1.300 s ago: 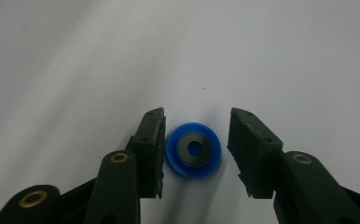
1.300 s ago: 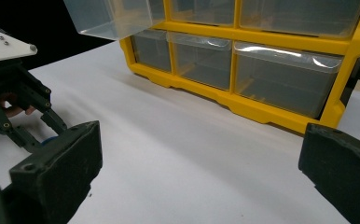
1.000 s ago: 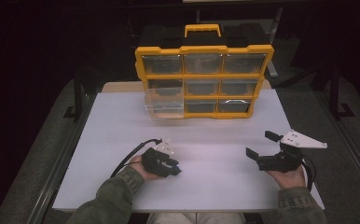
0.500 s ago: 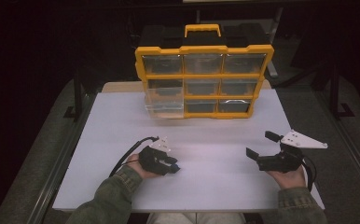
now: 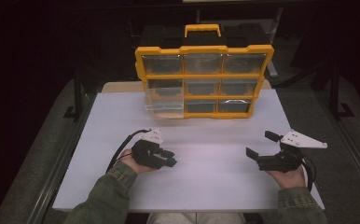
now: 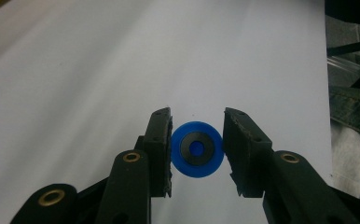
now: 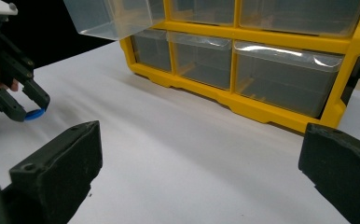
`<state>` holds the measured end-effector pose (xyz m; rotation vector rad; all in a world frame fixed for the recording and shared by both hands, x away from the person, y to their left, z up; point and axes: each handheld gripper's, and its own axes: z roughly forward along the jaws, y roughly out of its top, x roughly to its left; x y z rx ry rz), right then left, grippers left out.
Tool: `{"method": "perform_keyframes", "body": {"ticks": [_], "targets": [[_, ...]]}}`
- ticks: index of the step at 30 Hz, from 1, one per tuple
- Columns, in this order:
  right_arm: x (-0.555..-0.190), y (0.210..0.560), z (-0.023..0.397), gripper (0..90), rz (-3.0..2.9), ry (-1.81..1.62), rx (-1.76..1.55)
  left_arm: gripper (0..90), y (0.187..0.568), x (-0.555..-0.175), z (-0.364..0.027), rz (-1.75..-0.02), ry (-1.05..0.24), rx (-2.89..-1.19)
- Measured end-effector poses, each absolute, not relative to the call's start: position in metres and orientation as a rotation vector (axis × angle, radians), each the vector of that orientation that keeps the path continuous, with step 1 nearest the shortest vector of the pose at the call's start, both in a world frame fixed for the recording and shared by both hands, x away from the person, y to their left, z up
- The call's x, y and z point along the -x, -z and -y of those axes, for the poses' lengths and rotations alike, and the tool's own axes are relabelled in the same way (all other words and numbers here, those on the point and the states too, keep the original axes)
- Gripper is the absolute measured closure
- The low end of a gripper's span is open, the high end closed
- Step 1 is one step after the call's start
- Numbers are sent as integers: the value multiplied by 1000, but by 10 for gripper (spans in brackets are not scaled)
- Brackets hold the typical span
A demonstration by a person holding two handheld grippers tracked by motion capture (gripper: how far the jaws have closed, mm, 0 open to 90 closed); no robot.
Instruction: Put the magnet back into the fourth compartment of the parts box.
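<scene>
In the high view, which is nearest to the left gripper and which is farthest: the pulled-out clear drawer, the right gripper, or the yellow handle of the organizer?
1. pulled-out clear drawer: just beyond the left gripper, sticking out at the organizer's left column.
2. right gripper: across the table, on the right side.
3. yellow handle: on top of the organizer, at the back.

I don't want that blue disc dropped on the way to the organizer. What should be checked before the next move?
1. Left gripper shut on blue disc: ok, both pads touch its rim.
2. Disc clear of the table: cannot tell.
3. A drawer pulled out to receive it: ok, middle row, left column.
4. Drawer empty: cannot tell.
5. Right gripper out of the path: ok, open, apart at the right.
</scene>
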<state>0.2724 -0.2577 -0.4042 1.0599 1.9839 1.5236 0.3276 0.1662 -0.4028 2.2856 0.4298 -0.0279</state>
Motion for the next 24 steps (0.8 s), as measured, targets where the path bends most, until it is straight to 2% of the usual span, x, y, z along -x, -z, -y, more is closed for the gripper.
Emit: {"method": "perform_keyframes", "body": {"ticks": [24], "targets": [[-272, 404, 257, 0, -1982, -1530, -1052, 631, 368, -329, -176, -393, -9, -2292]]}}
